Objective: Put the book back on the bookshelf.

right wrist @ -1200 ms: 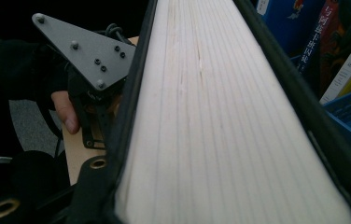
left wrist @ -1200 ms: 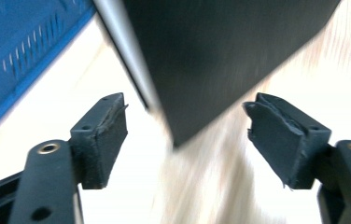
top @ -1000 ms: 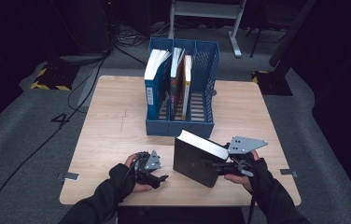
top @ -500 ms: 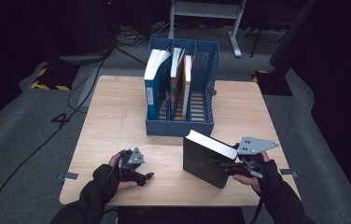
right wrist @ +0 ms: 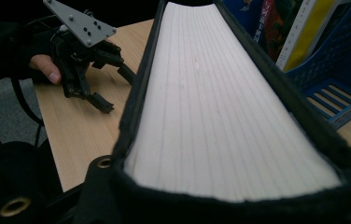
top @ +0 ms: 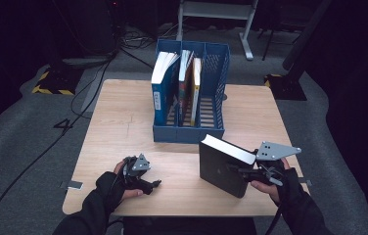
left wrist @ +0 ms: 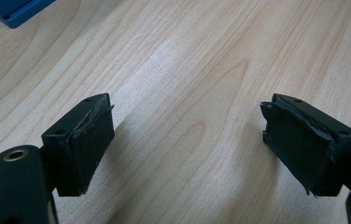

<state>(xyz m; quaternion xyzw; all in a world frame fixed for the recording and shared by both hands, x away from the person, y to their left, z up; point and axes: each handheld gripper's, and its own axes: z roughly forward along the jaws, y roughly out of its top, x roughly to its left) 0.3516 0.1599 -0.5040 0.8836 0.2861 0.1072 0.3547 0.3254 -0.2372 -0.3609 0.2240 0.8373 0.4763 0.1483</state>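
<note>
While the right claw [top: 243, 172] grips a thick black-covered book [top: 221, 166] by its edge, its jaws closed on the cover, the book stands tilted on the pale wooden counter [top: 123, 122] at the lower right of the high view, just in front of the blue slotted plastic file rack [top: 211, 117]. At the lower left, the left claw [top: 153, 184] rests low over the bare wood; its jaws have just been opening and stand wide apart with nothing between them.
</note>
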